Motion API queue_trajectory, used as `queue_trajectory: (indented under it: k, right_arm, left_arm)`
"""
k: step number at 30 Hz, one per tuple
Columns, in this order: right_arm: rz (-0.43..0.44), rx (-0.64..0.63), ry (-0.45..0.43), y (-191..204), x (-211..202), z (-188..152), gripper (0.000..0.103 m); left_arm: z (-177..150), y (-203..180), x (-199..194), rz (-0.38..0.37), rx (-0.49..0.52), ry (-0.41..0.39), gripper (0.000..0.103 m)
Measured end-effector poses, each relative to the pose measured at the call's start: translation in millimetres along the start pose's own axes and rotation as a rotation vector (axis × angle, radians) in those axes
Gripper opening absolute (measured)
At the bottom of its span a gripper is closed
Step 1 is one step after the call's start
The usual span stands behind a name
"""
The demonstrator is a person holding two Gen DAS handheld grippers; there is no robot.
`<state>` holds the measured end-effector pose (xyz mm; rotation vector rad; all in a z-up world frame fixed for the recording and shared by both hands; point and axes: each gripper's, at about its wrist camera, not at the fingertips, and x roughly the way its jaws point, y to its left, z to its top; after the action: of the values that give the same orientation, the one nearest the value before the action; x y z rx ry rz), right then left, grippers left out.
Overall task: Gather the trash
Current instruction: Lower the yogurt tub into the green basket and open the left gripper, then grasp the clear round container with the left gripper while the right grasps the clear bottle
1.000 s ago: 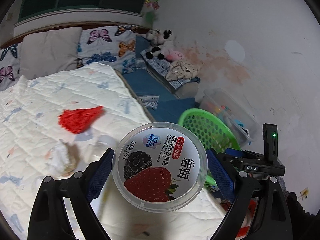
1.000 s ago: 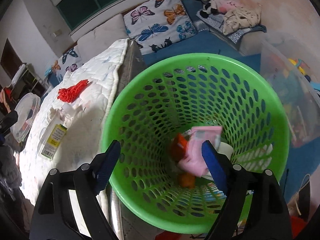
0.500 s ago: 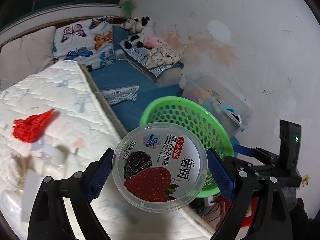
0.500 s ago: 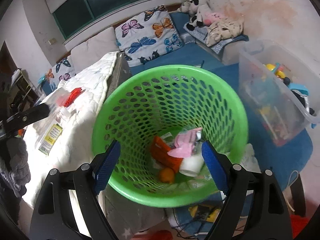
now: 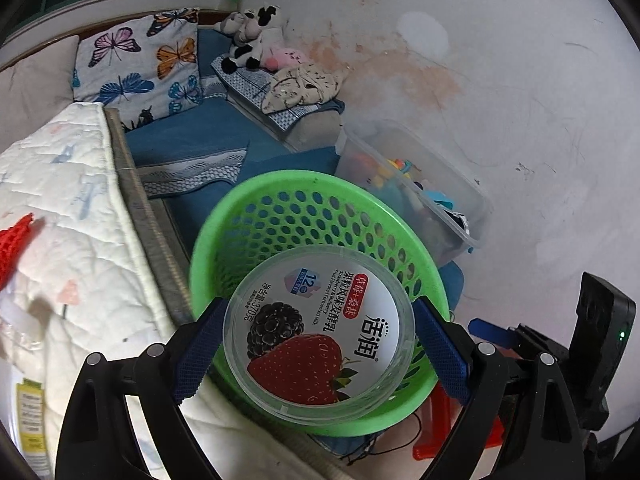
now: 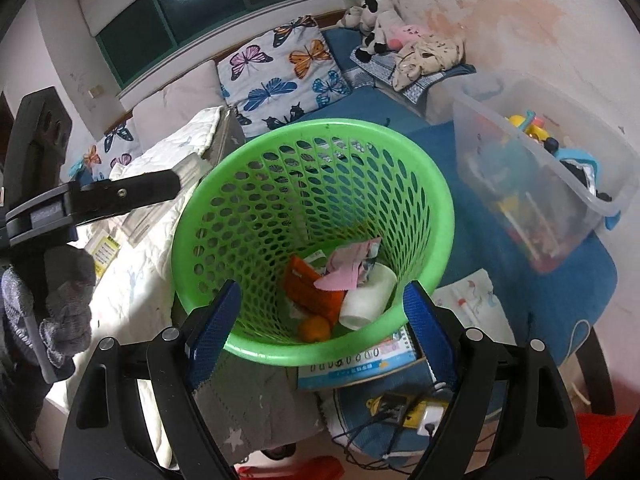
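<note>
Two grippers: both in view, one in each hand
Left gripper point(image 5: 318, 350): blue pads pressed against opposite sides of a round yogurt tub point(image 5: 318, 334), which sits squarely between them
Yogurt tub: clear plastic, lid facing the camera, printed with a strawberry and a blackberry; held in the air over the near rim of the green basket point(image 5: 224, 220) (whether it is fully over the opening cannot be told from this view)
Right gripper point(image 6: 320, 324): jaws spread wide, nothing between the pads; it hangs over the near rim of the same basket
Green basket: perforated plastic, upright, standing just beside the edge of the quilted mattress point(image 5: 72, 208)
Basket contents: orange wrapper point(image 6: 308, 292), pink paper point(image 6: 348, 264), white cup point(image 6: 370, 296) lying on its side, small orange fruit point(image 6: 315, 328), all at the bottom
On the mattress: red mesh piece point(image 5: 12, 244) at the left edge of the left wrist view; a clear bottle with a yellow label point(image 6: 105, 250), partly hidden
Surroundings: clear storage bin point(image 6: 540, 184) of toys to the right of the basket, near it; butterfly-print pillow point(image 6: 280, 76) and plush toys point(image 6: 380, 20) against the far wall
Under the basket: printed booklet point(image 6: 360, 368) and tangled cables on a blue cushion
</note>
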<state>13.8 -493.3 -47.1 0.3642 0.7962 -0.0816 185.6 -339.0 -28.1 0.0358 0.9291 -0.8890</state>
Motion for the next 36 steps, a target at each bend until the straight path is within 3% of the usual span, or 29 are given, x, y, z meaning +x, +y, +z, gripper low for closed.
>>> queue_trajectory:
  k: [7, 16, 27, 36]
  right_arm:
    - [0.009, 0.014, 0.003, 0, 0, -4, 0.083]
    - [0.030, 0.001, -0.012, 12, -4, -2, 0.083]
    - [0.068, -0.050, -0.011, 46, -2, -2, 0.083]
    - [0.108, -0.103, 0.000, 84, 6, -1, 0.083]
  left_arm:
    - [-3, 0, 5, -0.028, -0.009, -0.004, 0.091]
    - [-10, 4, -16, -0.029, -0.008, -0.036, 0.093]
    - [-36, 41, -73, 0.067, -0.055, -0.085, 0.093]
    - [-60, 93, -128, 0.215, -0.105, -0.150, 0.087]
